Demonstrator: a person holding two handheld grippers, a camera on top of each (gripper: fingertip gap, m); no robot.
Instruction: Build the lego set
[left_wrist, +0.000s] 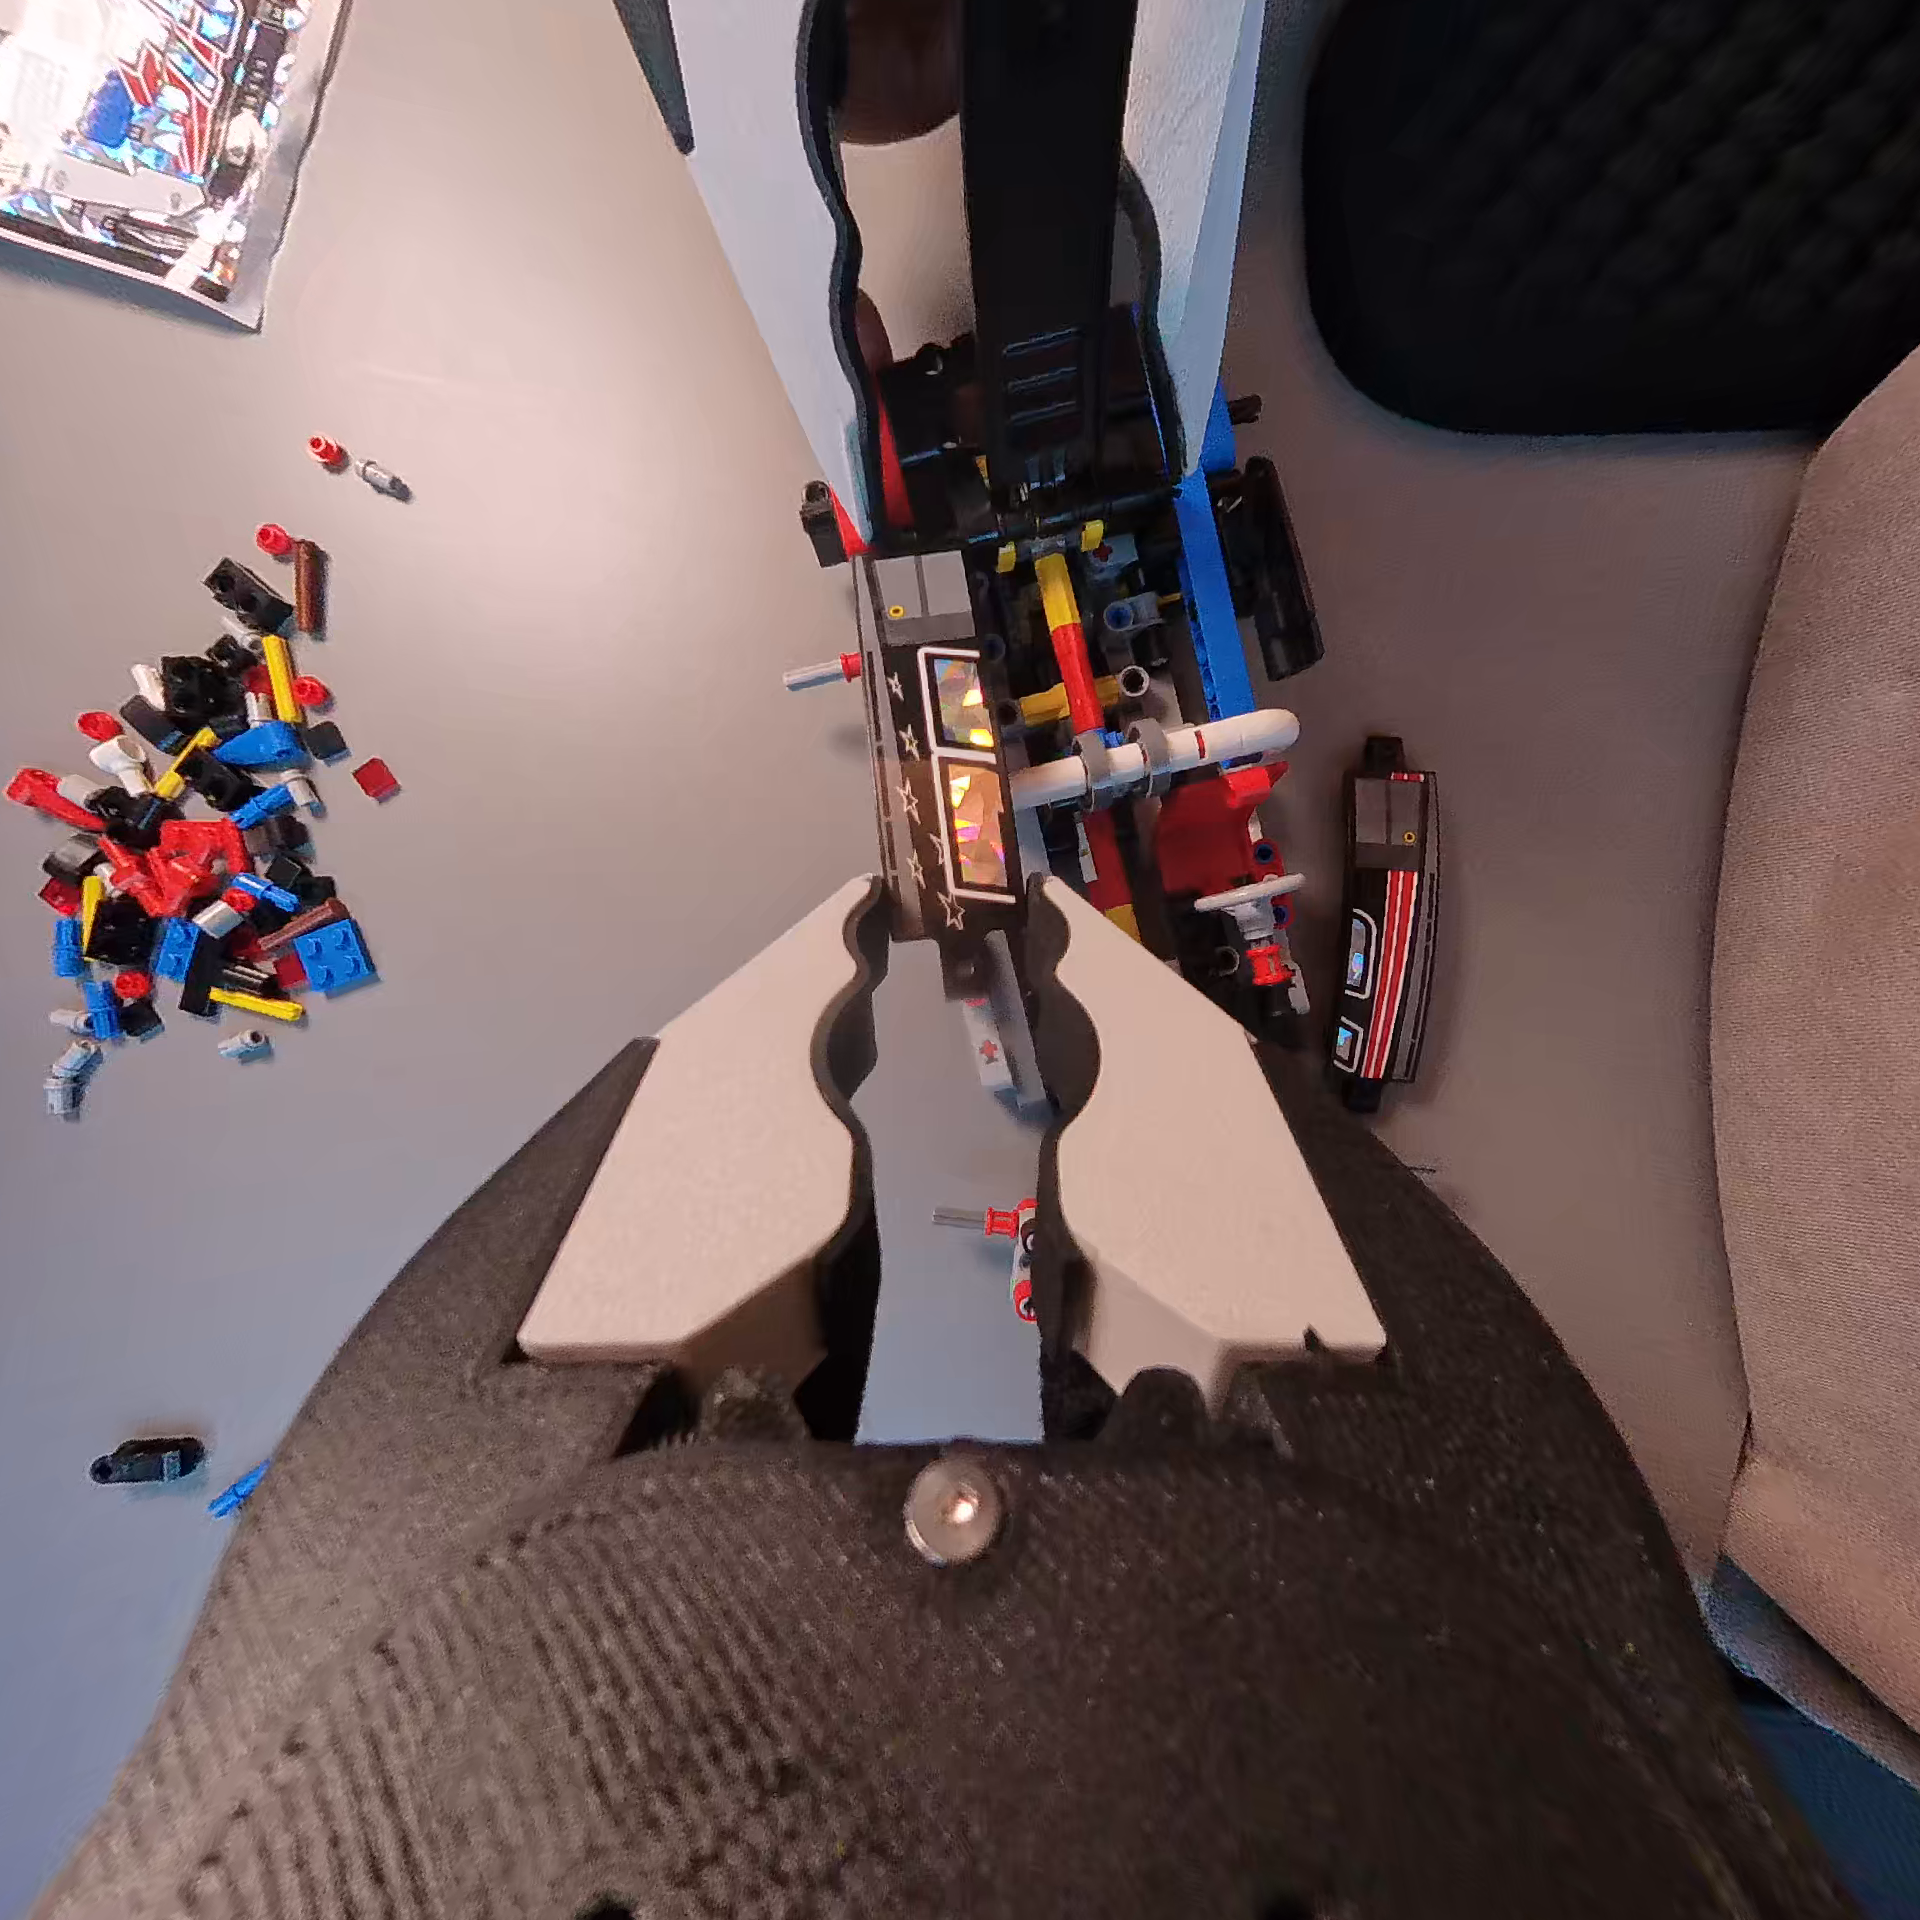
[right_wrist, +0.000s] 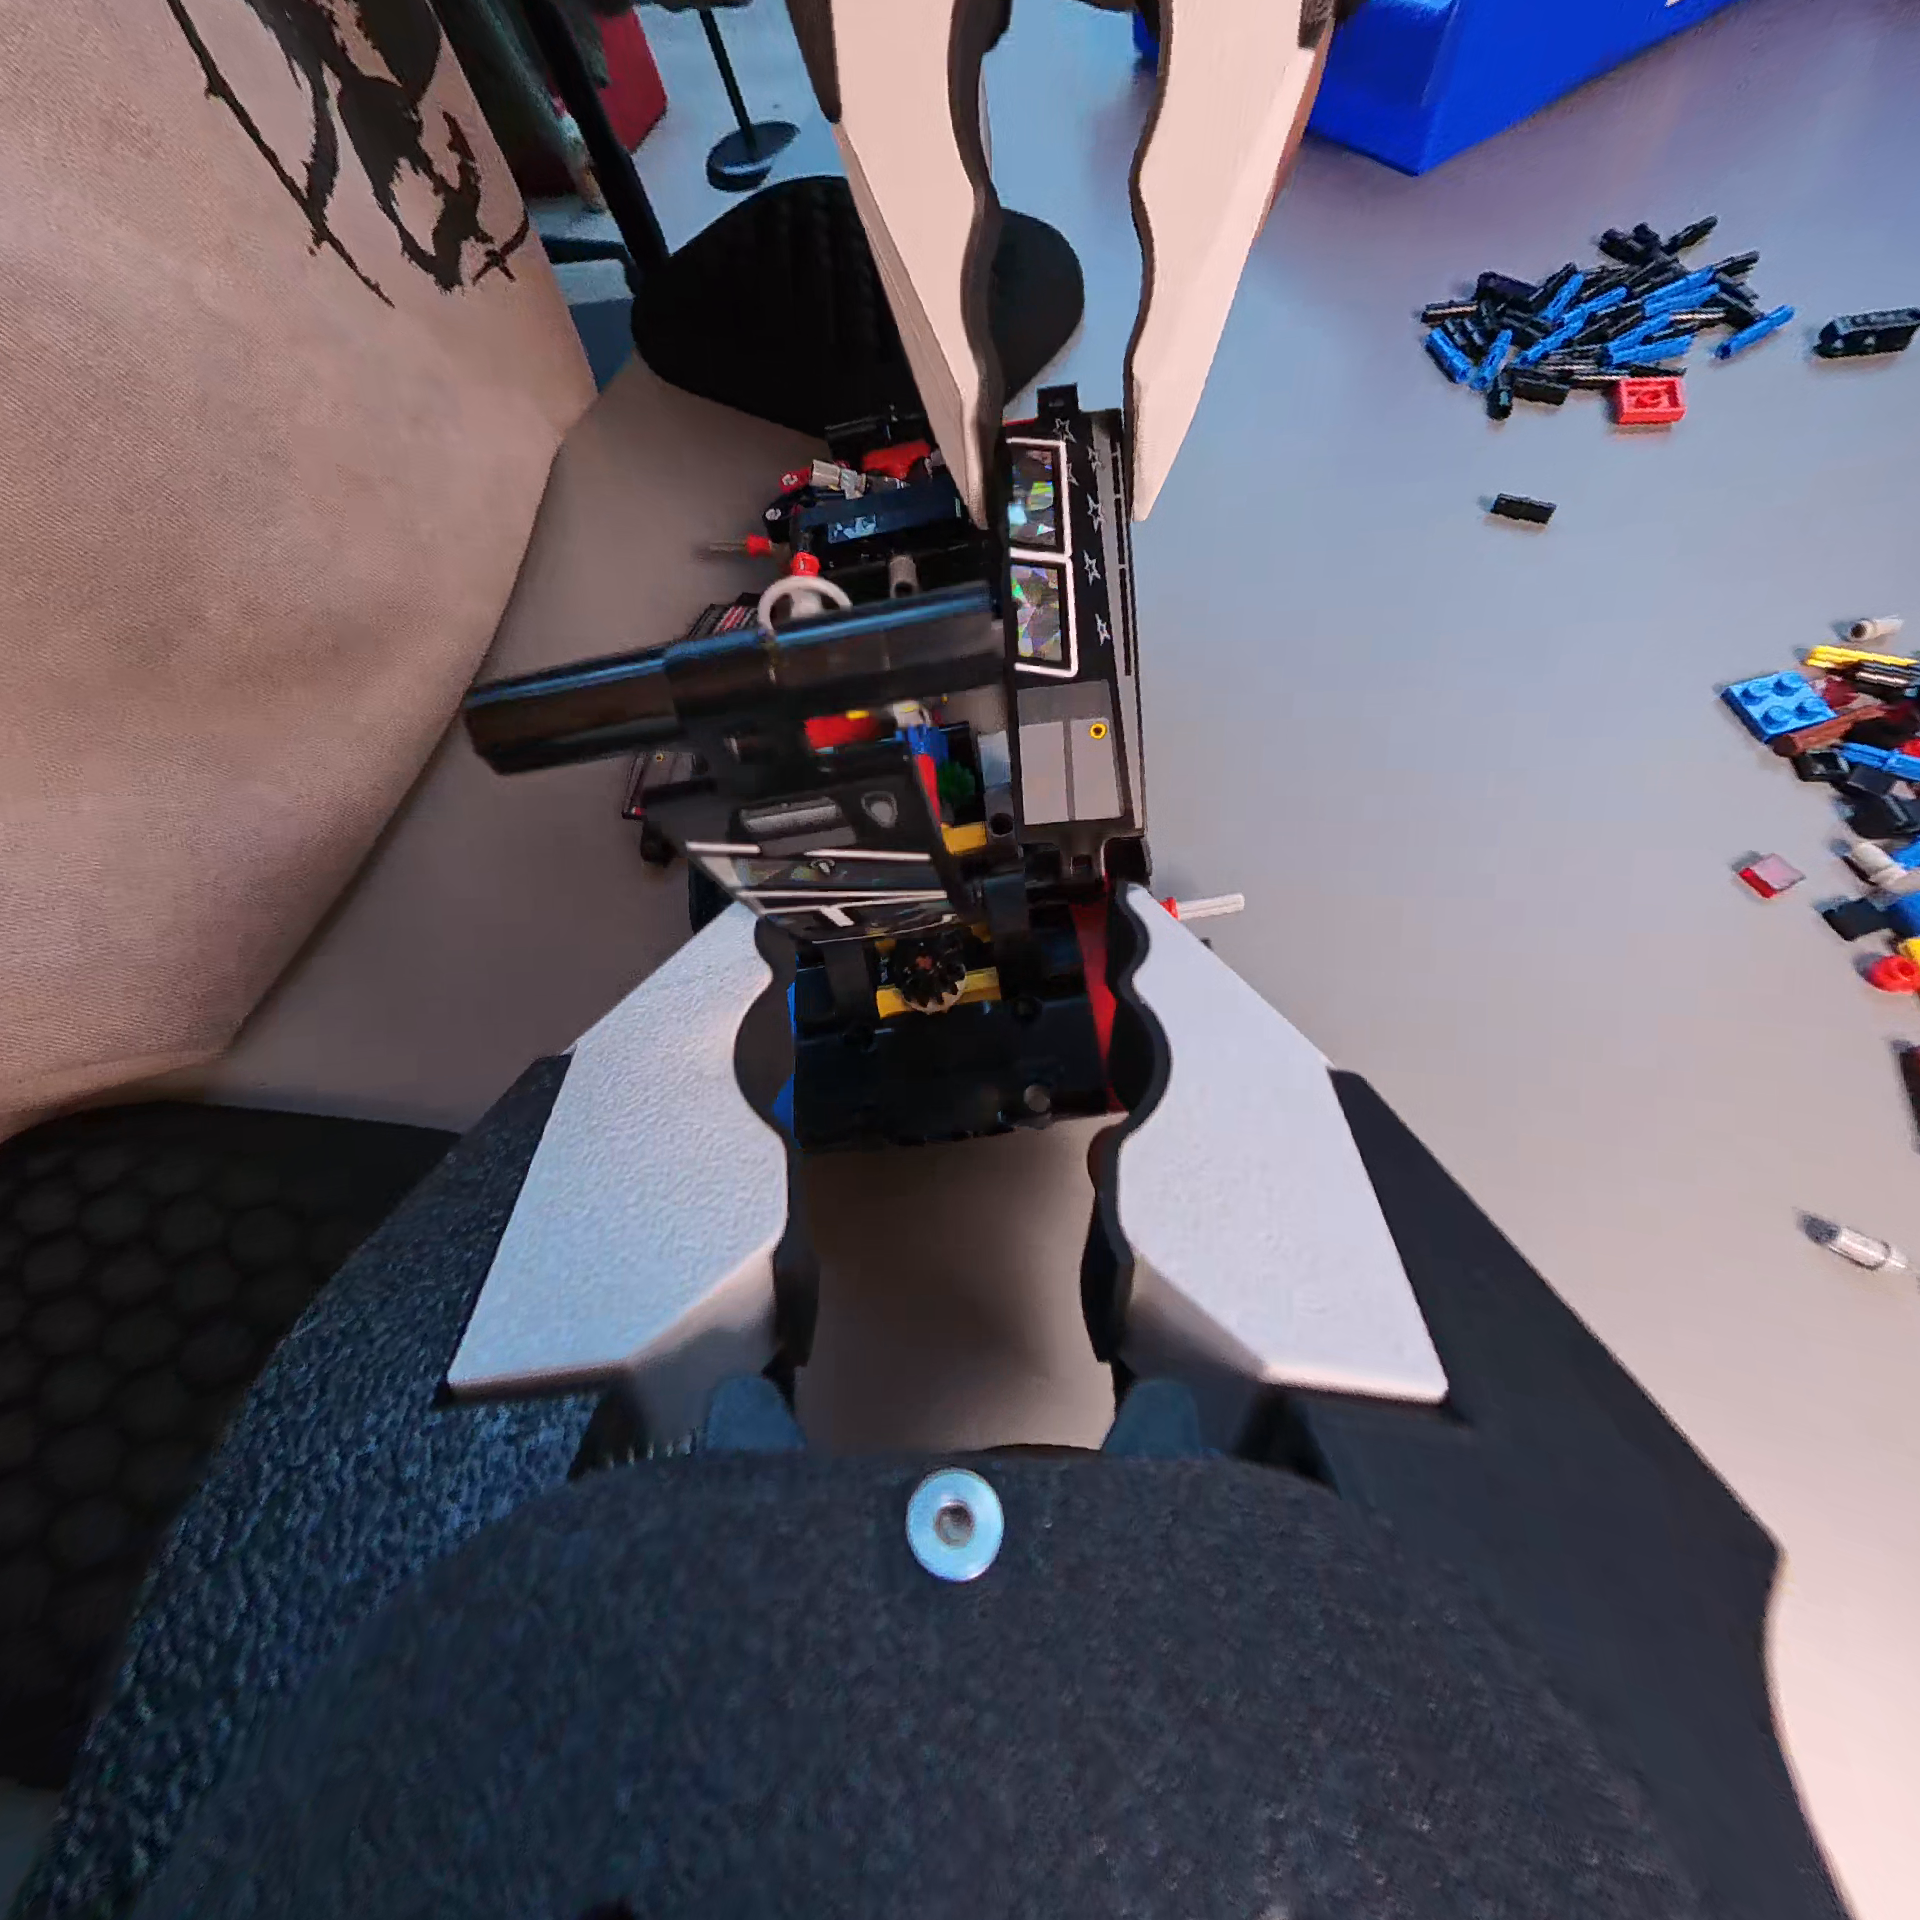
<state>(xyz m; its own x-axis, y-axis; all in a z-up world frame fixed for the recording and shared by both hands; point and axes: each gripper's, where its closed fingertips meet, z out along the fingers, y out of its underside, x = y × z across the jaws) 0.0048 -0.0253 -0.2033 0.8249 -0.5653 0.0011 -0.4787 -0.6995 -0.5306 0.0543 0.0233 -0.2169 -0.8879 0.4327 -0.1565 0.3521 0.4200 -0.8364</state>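
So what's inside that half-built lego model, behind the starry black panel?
Behind the starry black panel of the lego model, a red and yellow axle, a white tube and a blue beam show. Deeper parts are covered.

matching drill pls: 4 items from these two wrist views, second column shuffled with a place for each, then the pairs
1. left gripper
2. right gripper
3. loose black curved panel
4. pile of blue and black pins

A. lying on the table beside the model, free of both grippers
B. heaped on the table, away from the model
C. at the model's star-printed side panel
D. around the model's black end block

Pairs: 1-C, 2-D, 3-A, 4-B
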